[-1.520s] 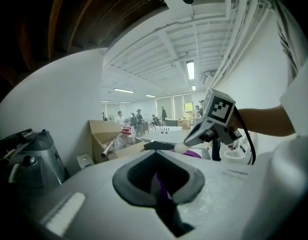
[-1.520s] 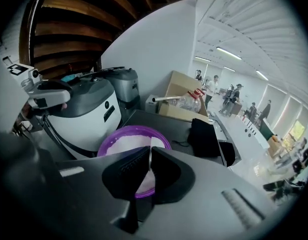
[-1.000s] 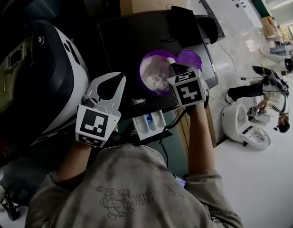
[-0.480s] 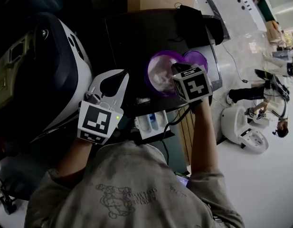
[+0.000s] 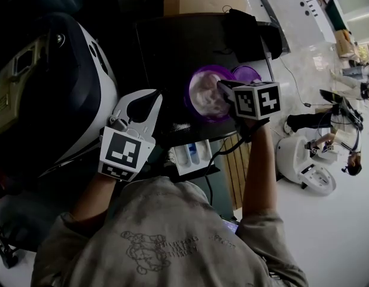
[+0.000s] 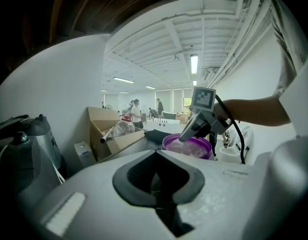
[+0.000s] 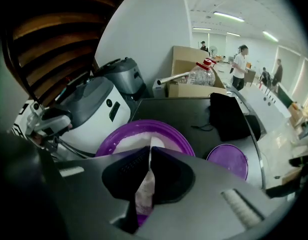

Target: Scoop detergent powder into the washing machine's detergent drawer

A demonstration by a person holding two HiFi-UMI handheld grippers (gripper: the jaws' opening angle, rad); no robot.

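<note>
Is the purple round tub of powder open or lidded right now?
Open: white powder shows inside the round purple plastic tub, and its purple lid lies beside it.

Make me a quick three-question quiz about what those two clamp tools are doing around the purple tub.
1. True or false: the left gripper holds the scoop.
2. Which colour is the tub? A) green B) purple C) red
3. Fill in: the tub's lid lies ___ the tub.

Key: 1 false, as the left gripper is shut on nothing and the right gripper is shut on the scoop; 2 B; 3 beside.
</note>
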